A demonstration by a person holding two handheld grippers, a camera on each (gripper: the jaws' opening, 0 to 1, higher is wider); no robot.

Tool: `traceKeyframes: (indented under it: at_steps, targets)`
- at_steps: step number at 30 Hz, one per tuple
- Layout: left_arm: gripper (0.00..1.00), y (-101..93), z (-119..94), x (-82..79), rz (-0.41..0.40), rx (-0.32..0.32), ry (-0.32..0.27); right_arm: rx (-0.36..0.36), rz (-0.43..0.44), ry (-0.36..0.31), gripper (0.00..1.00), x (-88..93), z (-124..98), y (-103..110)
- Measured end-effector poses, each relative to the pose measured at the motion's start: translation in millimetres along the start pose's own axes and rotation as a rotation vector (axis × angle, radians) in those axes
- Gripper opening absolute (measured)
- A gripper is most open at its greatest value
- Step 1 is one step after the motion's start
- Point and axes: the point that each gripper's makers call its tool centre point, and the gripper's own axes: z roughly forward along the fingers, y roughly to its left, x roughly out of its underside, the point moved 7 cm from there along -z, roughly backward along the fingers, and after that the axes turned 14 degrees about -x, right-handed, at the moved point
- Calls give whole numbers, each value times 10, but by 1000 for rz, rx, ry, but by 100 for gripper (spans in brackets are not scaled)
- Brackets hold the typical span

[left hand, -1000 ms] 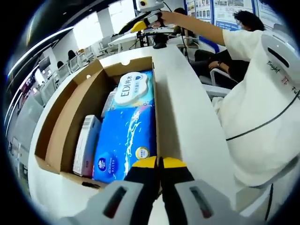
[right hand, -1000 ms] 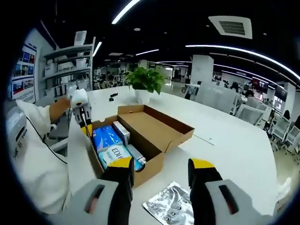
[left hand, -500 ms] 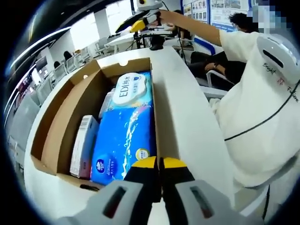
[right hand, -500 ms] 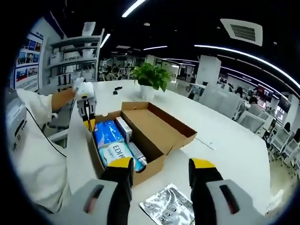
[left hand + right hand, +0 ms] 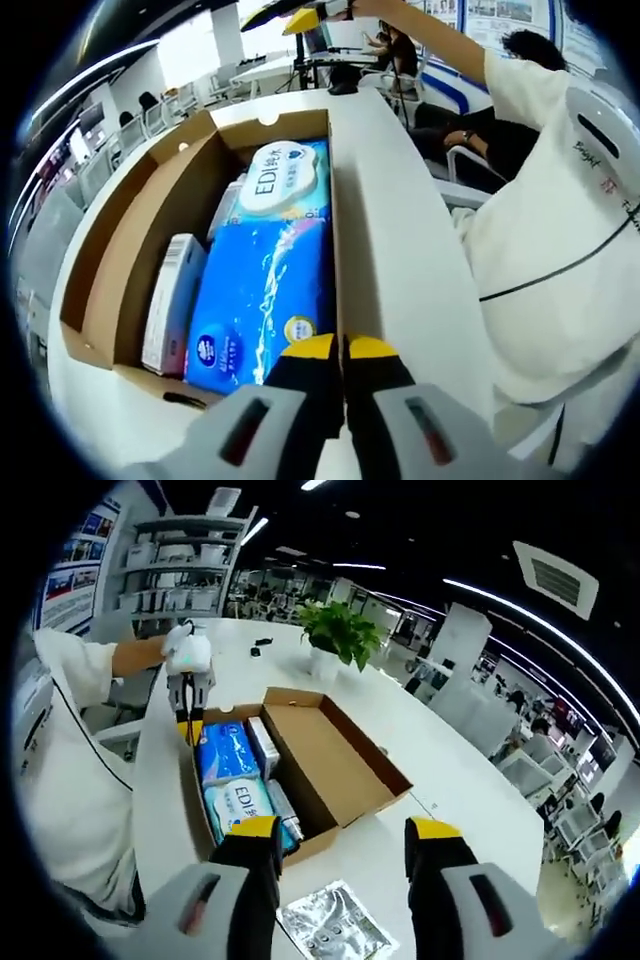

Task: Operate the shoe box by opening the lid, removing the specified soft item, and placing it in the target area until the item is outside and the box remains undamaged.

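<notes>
The cardboard shoe box [image 5: 205,135] lies open, with its lid [image 5: 335,755] folded flat beside it. Inside lie a blue soft tissue pack [image 5: 262,300], a pack of EDI wipes [image 5: 282,180] and a white and pink carton [image 5: 172,315]. My left gripper [image 5: 343,349] is shut and empty, just over the box's near end by the blue pack. In the right gripper view a hand holds that left gripper [image 5: 188,685] at the far end of the box [image 5: 322,842], above the blue pack [image 5: 224,752]. My right gripper [image 5: 345,830] hangs open above the table, short of the box.
A silver foil packet [image 5: 335,932] lies on the white table [image 5: 470,770] under my right gripper. A potted plant [image 5: 338,638] stands beyond the box, with shelves [image 5: 190,570] behind it. A person in a white shirt [image 5: 560,230] sits along the table edge.
Both cameras have shifted: the right gripper view looks down on the box from higher, the left one sits slightly closer over it. The box and its contents lie as before.
</notes>
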Motion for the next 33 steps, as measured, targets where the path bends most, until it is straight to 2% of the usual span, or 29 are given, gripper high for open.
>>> traceKeyframes:
  at_steps: [2, 5, 6, 7, 8, 9, 10, 11, 13, 14, 15, 18, 23, 24, 25, 26, 27, 28, 31, 33]
  targets:
    - [1, 3, -2, 1, -1, 2, -1, -17, 8, -9, 46, -2, 16, 15]
    - [1, -17, -2, -7, -10, -8, 4, -30, 47, -23, 31, -20, 51, 10]
    - [1, -24, -2, -10, -14, -11, 6, -35, 60, -28, 32, -25, 63, 9]
    - [1, -25, -3, -11, -25, -20, 16, -117, 55, -44, 33, -55, 121, 70]
    - [1, -23, -3, -14, -30, -20, 23, -174, 51, -39, 31, -67, 155, 119]
    - [1, -19, -2, -13, -27, -19, 23, -186, 50, -36, 25, -70, 164, 128]
    - [1, -25, -2, -18, -8, -22, 27, -227, 28, -27, 24, -81, 188, 158]
    - [1, -43, 0, -34, 3, -38, 43, -307, -78, 1, 26, -105, 214, 209]
    - [1, -38, 2, -38, 1, -42, 49, -305, -60, 15, 36, -134, 221, 207]
    - [1, -37, 2, -38, 1, -42, 50, -306, -54, 20, 38, -137, 222, 208]
    - [1, -30, 1, -35, -4, -42, 53, -328, -33, 60, 38, -160, 221, 231]
    - [1, -13, 0, -19, -39, -36, 49, -330, -74, 85, 39, -257, 232, 244]
    - [1, -35, -9, 0, -40, -44, 29, -336, -84, 106, 44, -259, 269, 257]
    - [1, -24, -15, -6, 15, -59, 1, -345, -89, 115, 44, -243, 294, 267]
    - [1, -12, -56, 14, 101, -100, 34, -347, -90, 119, 44, -237, 303, 270]
    - [1, -35, -64, 37, 64, -127, 107, -370, -96, 126, 44, -210, 359, 285]
    - [1, -61, -42, 4, 7, -104, 119, -393, -89, 121, 44, -192, 434, 305]
    - [1, -50, -31, -9, 3, -80, 110, -399, -85, 133, 44, -177, 497, 316]
    - [0, -22, -32, 10, -32, -65, 93, -418, -106, 179, 44, -147, 631, 362]
    - [1, -44, -47, 44, 5, -72, 46, -453, -118, 204, 44, -192, 759, 397]
